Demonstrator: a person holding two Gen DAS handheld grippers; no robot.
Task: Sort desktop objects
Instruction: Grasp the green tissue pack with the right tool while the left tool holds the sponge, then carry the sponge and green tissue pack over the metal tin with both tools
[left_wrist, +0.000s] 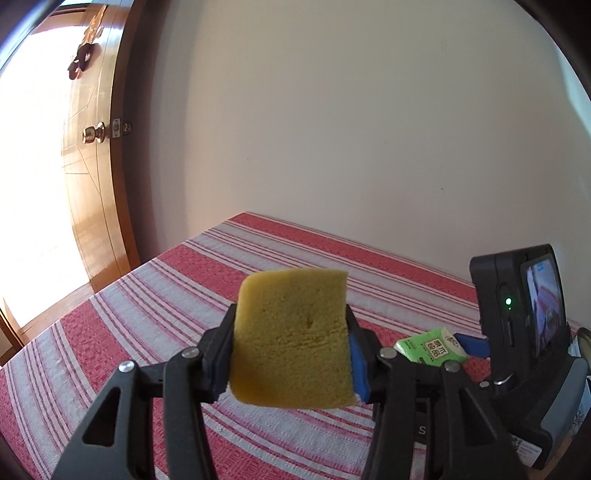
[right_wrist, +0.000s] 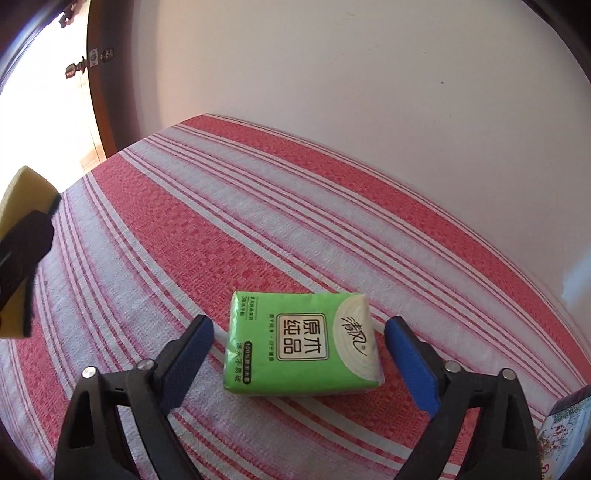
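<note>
Our right gripper stands wide open and empty, and the green tissue pack lies flat on the striped tablecloth directly ahead of it, sitting in the gap between the two fingers with clear cloth showing on either side. That is the relation the next move turns on, as we judge it: the pack is centred on the tool, touching neither pad, and its longer side runs roughly across the gap from finger to finger (with a slight skew, the left end a little farther from us than the right), so closing would squeeze it along its length. We would likely want to drop a bit lower before closing, since how far the pads reach down beside the pack cannot be told from here. Our left gripper is closed on the yellow sponge, held up off the cloth with its broad face toward the camera, so that hand is occupied; the pack lies off to its right, beyond its right finger. The right hand is plainly the nearer and the free one.
</note>
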